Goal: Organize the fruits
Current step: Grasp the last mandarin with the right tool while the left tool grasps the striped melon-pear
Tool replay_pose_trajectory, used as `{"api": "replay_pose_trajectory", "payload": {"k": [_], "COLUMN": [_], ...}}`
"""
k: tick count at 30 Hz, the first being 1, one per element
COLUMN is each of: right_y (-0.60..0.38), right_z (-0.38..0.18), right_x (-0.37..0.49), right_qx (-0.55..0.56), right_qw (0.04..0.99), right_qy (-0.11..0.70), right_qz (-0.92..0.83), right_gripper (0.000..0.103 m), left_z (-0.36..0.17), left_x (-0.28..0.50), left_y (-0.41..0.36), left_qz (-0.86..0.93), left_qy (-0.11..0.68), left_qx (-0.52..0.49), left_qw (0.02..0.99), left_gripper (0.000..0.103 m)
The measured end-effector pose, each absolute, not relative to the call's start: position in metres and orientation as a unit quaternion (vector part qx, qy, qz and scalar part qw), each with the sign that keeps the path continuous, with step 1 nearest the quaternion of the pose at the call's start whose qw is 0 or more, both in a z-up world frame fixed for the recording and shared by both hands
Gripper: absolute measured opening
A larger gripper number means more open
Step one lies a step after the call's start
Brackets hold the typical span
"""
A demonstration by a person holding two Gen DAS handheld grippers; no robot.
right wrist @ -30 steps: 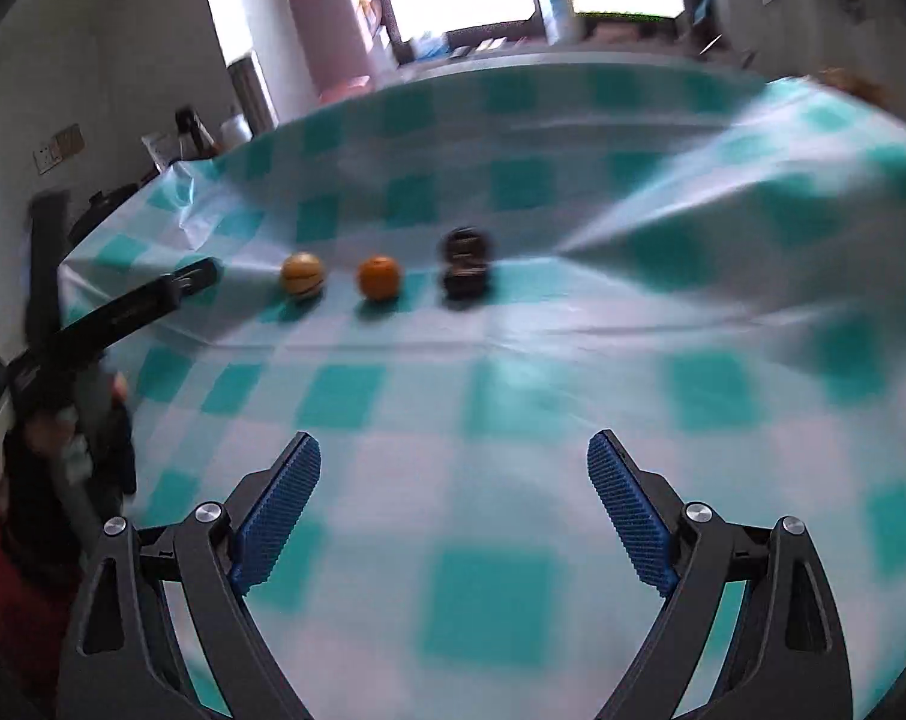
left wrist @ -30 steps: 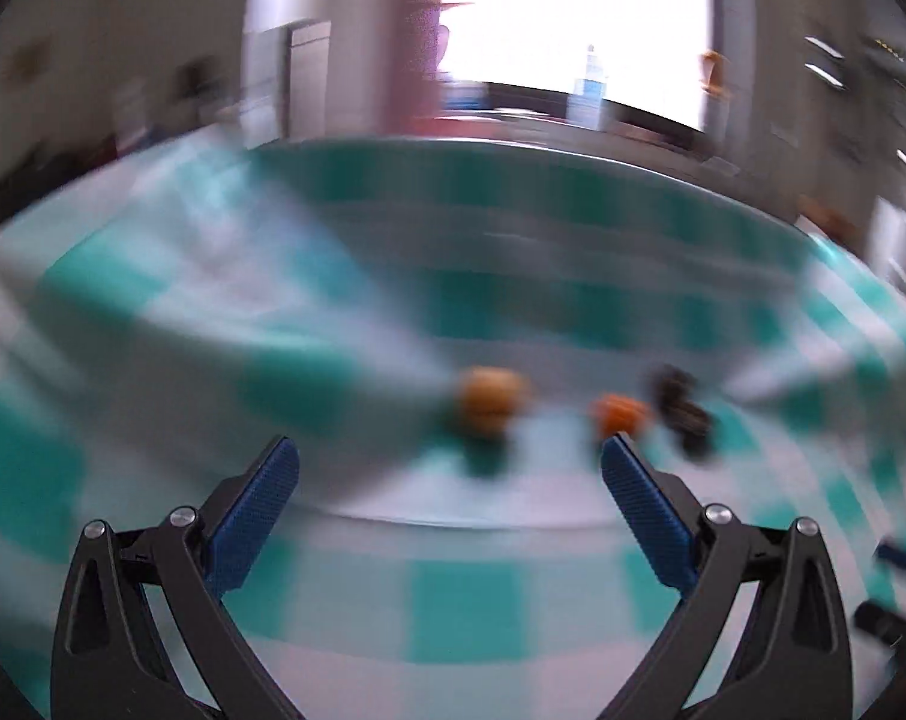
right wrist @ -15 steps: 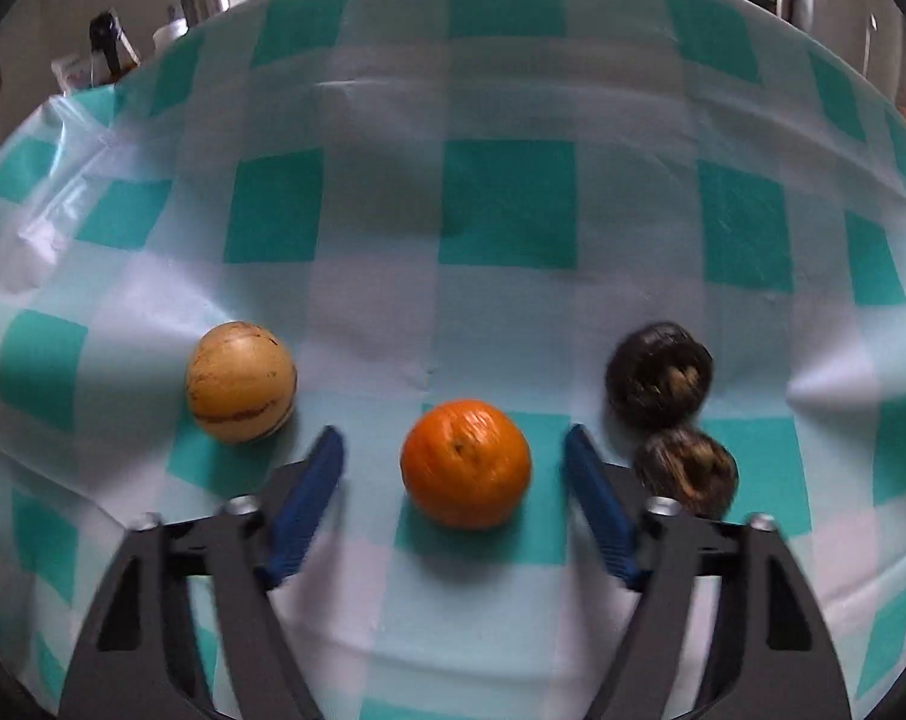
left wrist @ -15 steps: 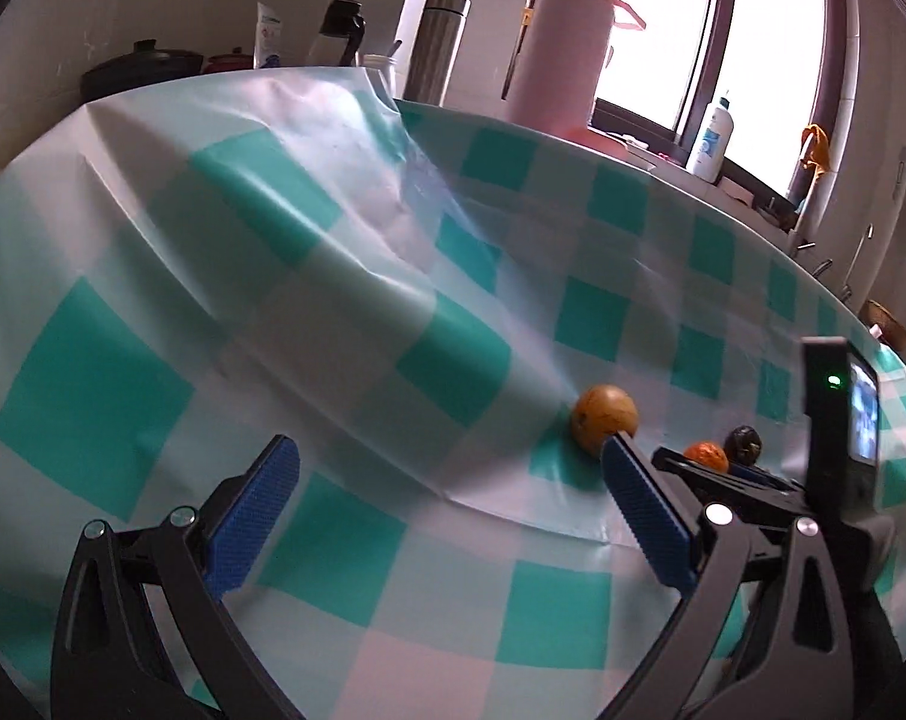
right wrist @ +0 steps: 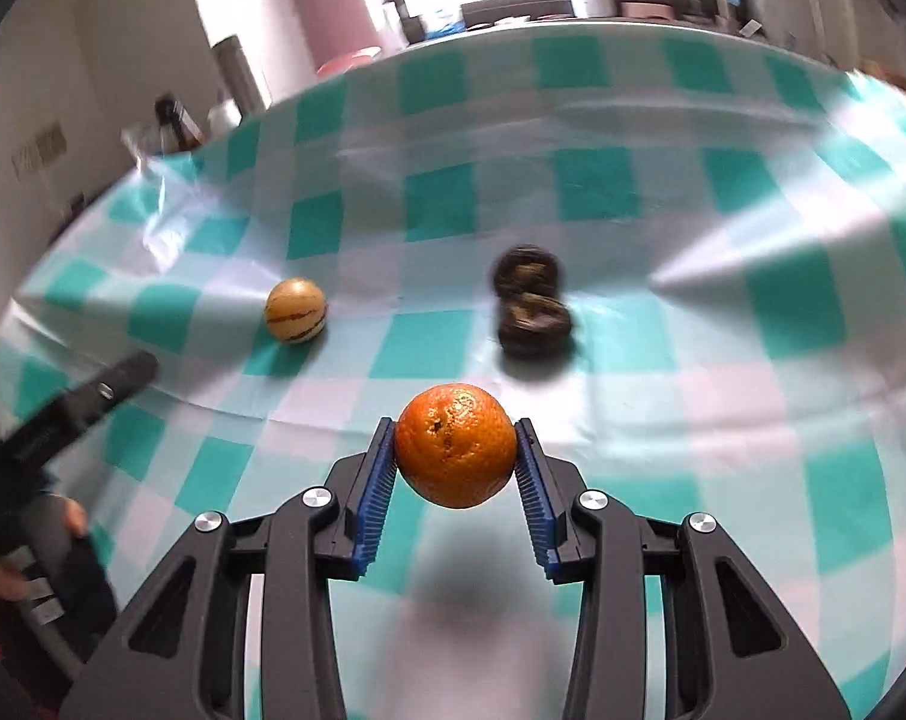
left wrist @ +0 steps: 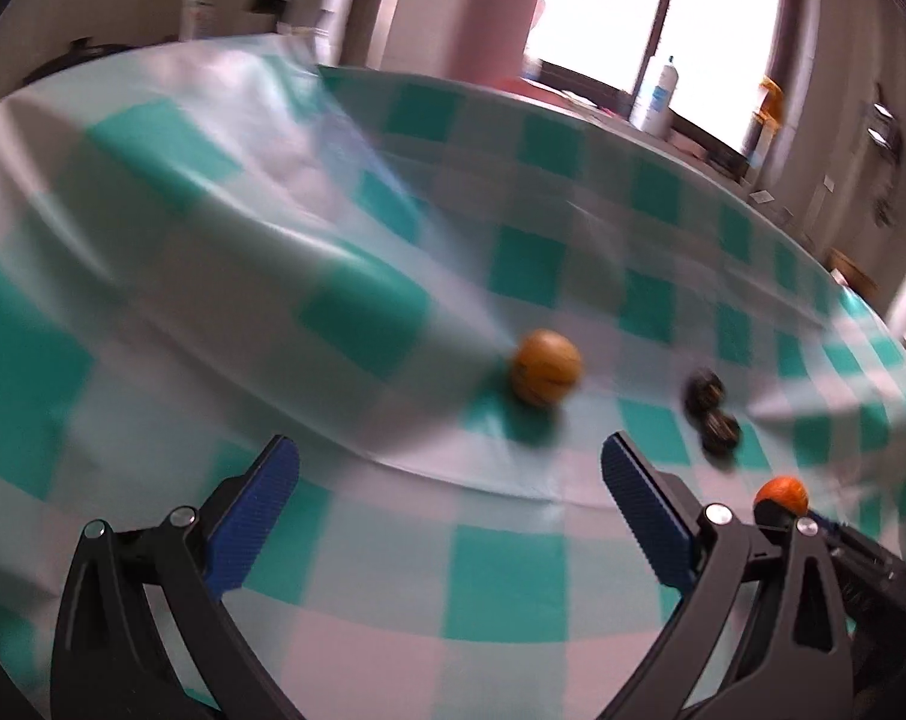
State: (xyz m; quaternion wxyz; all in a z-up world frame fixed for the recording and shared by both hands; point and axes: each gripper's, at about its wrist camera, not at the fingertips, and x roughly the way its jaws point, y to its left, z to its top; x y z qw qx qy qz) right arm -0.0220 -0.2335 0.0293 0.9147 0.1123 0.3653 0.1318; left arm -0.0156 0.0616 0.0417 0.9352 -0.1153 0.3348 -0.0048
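My right gripper point(right wrist: 456, 450) is shut on an orange tangerine point(right wrist: 455, 445), both blue pads pressed against its sides, lifted a little above the checked tablecloth point(right wrist: 633, 420). Beyond it lie a yellow striped round fruit point(right wrist: 295, 317) to the left and two dark wrinkled fruits point(right wrist: 532, 306) to the right, touching each other. My left gripper point(left wrist: 450, 501) stands open over the cloth with nothing between its fingers. In the left wrist view the yellow fruit point(left wrist: 546, 366) lies ahead, the dark fruits point(left wrist: 711, 408) to its right, and the held tangerine point(left wrist: 782, 493) shows at the right edge.
The teal-and-white cloth point(left wrist: 273, 312) is creased and raised at the left. At the far edge stand a pink jug point(right wrist: 333, 6), a steel flask point(left wrist: 372, 15) and a white bottle point(left wrist: 657, 97). A person's hand point(right wrist: 9, 552) holds the left gripper at the left.
My right gripper closed on the tangerine and drew it back toward me, off the cloth. The left gripper stayed open and its view swung slightly, so the fruits sit further right.
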Motion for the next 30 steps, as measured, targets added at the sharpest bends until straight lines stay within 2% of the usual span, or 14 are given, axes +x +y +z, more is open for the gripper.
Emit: {"api": "replay_pose_trajectory", "payload": {"k": [4, 12, 15, 18, 21, 22, 23, 24, 25, 30], "right_y": [-0.265, -0.267, -0.266, -0.266, -0.265, -0.265, -0.265, -0.266, -0.267, -0.267], "right_z": [0.023, 0.028, 0.028, 0.027, 0.027, 0.027, 0.027, 0.027, 0.027, 0.027], "right_x": [-0.030, -0.035, -0.035, -0.034, -0.034, -0.034, -0.034, -0.034, -0.035, -0.036], "right_qx": [0.193, 0.201, 0.200, 0.199, 0.198, 0.198, 0.199, 0.200, 0.202, 0.204], "right_qw": [0.907, 0.909, 0.909, 0.908, 0.907, 0.907, 0.907, 0.907, 0.907, 0.907], "right_qy": [0.345, 0.331, 0.330, 0.332, 0.333, 0.333, 0.332, 0.332, 0.330, 0.328], "right_qz": [0.145, 0.152, 0.156, 0.159, 0.162, 0.163, 0.163, 0.164, 0.164, 0.168], "right_gripper": [0.039, 0.040, 0.040, 0.040, 0.040, 0.040, 0.040, 0.040, 0.040, 0.040], "left_z": [0.035, 0.025, 0.015, 0.007, 0.004, 0.003, 0.001, 0.000, 0.001, 0.002], "left_x": [-0.001, 0.060, 0.085, 0.102, 0.120, 0.123, 0.126, 0.126, 0.123, 0.092], "left_y": [0.042, 0.013, -0.001, -0.010, -0.021, -0.024, -0.028, -0.030, -0.029, -0.021], "left_qz": [-0.041, -0.032, 0.001, 0.025, 0.060, 0.066, 0.066, 0.064, 0.054, 0.016], "left_qy": [0.362, 0.405, 0.421, 0.432, 0.438, 0.440, 0.443, 0.447, 0.441, 0.429], "left_qx": [-0.100, -0.079, -0.070, -0.063, -0.041, -0.035, -0.027, -0.022, -0.029, -0.044], "left_qw": [0.926, 0.910, 0.905, 0.899, 0.896, 0.895, 0.893, 0.892, 0.895, 0.902], "left_gripper": [0.101, 0.100, 0.090, 0.085, 0.084, 0.079, 0.058, 0.053, 0.043, 0.042]}}
